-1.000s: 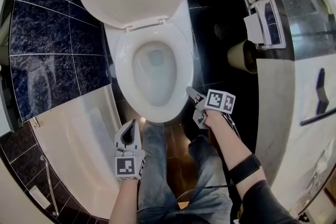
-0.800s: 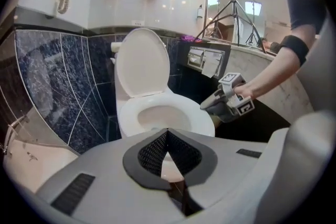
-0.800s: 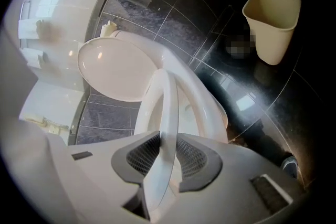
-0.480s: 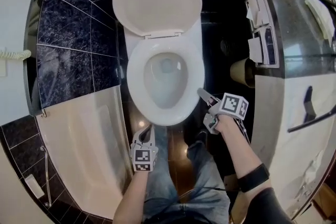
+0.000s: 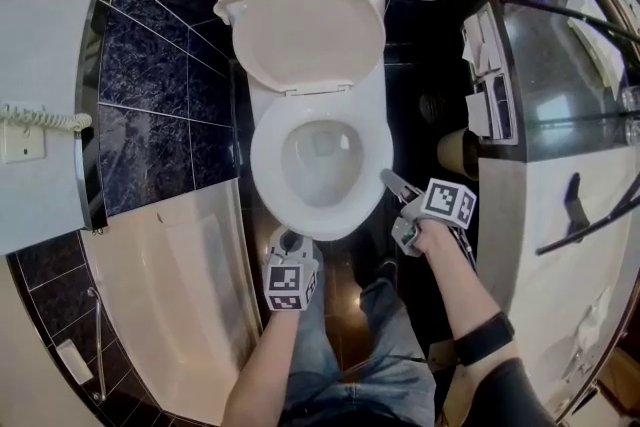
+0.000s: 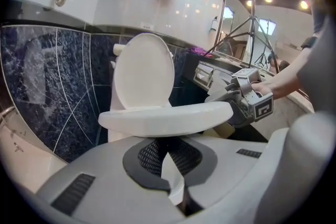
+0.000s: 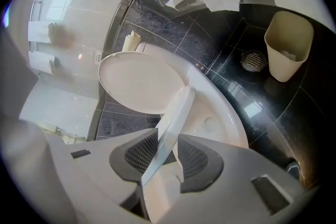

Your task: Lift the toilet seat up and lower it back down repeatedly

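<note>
Head view: the person stands right at the front of the toilet bowl (image 5: 320, 180). Its lid (image 5: 310, 25) is tipped back against the tank.
Seat position: the toilet seat (image 6: 165, 118) is partly raised off the bowl and hinged at the back by the lid. Its front edge lies roughly level in the left gripper view.
Right side: the right gripper (image 7: 168, 144) has the seat's front-right rim between its jaws. The jaws have just been opening, and a sliver of gap shows beside one pad. To me it looks like a loose hold, with the rim riding on one jaw rather than pinched.
Why so: I'd guess a slack hold lets the rim pivot between the jaws as the seat swings on its hinge.
Left side: the left gripper (image 6: 167, 152) hangs just in front of the bowl, jaws a little apart and nothing in them. It sits low and off the seat, probably only waiting.
Step in hand: this looks like the upward half of a lift, with the seat well short of the lid.
Watch for: the rim could slip off that loose jaw, and the seat would drop onto the bowl.
</note>
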Demonstrator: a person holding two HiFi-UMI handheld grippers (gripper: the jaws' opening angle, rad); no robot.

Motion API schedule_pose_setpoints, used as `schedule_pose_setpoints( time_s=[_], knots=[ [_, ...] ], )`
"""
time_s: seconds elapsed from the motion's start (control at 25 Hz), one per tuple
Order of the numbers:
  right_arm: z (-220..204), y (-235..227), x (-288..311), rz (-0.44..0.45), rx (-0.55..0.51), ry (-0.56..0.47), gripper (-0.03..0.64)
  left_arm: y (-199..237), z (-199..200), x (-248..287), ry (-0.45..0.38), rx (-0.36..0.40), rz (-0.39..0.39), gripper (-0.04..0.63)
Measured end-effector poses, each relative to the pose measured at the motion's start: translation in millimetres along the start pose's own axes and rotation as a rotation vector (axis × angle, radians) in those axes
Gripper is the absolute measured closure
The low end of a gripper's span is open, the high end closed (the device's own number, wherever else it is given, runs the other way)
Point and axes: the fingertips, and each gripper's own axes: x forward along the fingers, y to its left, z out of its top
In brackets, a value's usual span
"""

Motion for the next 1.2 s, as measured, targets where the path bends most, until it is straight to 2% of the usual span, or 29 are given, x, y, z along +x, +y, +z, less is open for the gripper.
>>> schedule_pose_setpoints(
  time_s=[0.2, 0.4, 0.56, 0.76, 0.96, 1.08, 1.2],
  knots=[
    [16, 16, 1, -0.007, 0.035, -0.025, 0.465, 7, 35, 1, -0.026, 0.005, 0.007, 0.595],
    [44, 56, -13, -0.029, -0.034, -0.042, 0.474, 15, 83, 5, -0.052, 0.022, 0.007, 0.595],
    [59, 116, -32, -0.004, -0.223, -0.045, 0.529, 27, 128, 11, -0.073, 0.034, 0.021, 0.595],
    [87, 179, -64, -0.025, -0.452, -0.166, 0.611, 39, 181, 28, -0.074, 0.089, 0.015, 0.595],
    [95, 215, -83, -0.067, -0.642, -0.223, 0.611, 52, 224, 45, -0.114, 0.093, 0.007, 0.595],
    [95, 226, -90, -0.076, -0.697, -0.234, 0.611, 58, 247, 58, -0.132, 0.108, 0.005, 0.595],
    [96, 232, -89, -0.064, -0.688, -0.246, 0.611, 65, 269, 71, -0.145, 0.129, 0.002, 0.595]
  ],
)
